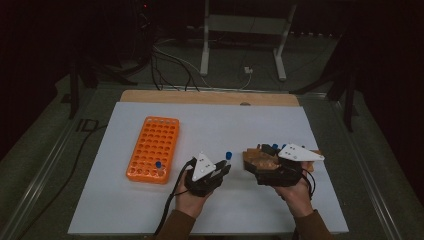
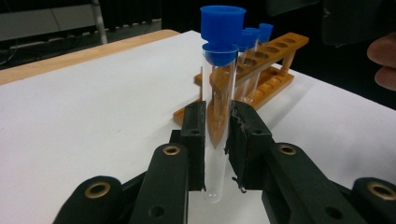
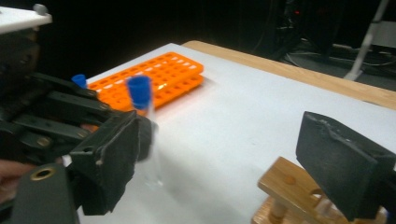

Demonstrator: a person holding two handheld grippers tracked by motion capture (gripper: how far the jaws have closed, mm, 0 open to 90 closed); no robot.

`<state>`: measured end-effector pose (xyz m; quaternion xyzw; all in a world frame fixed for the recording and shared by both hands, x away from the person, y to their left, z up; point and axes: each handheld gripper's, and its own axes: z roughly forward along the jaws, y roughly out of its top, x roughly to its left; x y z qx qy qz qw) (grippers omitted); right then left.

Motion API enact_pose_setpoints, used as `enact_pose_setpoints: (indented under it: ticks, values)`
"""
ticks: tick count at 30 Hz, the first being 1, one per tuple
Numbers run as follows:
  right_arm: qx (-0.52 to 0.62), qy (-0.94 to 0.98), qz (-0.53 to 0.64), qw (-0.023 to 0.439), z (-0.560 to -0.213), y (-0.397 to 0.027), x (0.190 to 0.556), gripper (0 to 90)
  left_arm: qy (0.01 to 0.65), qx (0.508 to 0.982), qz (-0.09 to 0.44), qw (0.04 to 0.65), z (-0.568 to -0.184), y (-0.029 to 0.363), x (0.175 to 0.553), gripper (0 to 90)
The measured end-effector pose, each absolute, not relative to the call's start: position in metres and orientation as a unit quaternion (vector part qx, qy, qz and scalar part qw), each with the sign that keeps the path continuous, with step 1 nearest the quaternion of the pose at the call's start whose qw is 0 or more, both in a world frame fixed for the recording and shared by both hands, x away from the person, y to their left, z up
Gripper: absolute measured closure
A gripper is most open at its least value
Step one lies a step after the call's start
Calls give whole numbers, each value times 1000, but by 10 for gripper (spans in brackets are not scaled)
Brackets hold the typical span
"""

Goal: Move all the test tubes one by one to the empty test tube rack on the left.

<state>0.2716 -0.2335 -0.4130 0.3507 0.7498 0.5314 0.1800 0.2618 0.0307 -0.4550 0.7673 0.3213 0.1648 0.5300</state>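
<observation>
My left gripper (image 2: pixel 217 112) is shut on a clear test tube with a blue cap (image 2: pixel 222 25), held upright just above the white table. In the high view the left gripper (image 1: pixel 224 169) is near the table's front middle, with the capped tube (image 1: pixel 228 155) rising from its tips. A wooden tube rack (image 2: pixel 261 70) with blue-capped tubes stands behind it. My right gripper (image 3: pixel 224 135) stands wide open with nothing between its jaws, just above the wooden rack's (image 3: pixel 287 184) end. In the high view the right gripper (image 1: pixel 257 162) sits over that rack (image 1: pixel 257 159).
An orange multi-hole rack (image 1: pixel 153 148) lies on the left of the white table sheet (image 1: pixel 210 125), with one blue-capped tube (image 1: pixel 158 164) in its near row. Cables and a metal stand (image 1: pixel 242 30) lie on the floor beyond the table's far wooden edge.
</observation>
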Motion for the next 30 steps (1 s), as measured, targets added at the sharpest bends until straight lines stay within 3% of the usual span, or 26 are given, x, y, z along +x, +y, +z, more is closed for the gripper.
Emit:
enact_pose_setpoints:
  ticks: [3,8,30]
  values:
    - [353,749,529,186,-413,-236,273,34,326,765,166,530,-454,41,262,771]
    - [359,746,527,191,-415,-242,276,0,324,762,168,535,-451,56,259,771]
    - [374,730,534,203,-411,-260,278,0,321,757,180,539,-446,112,242,771]
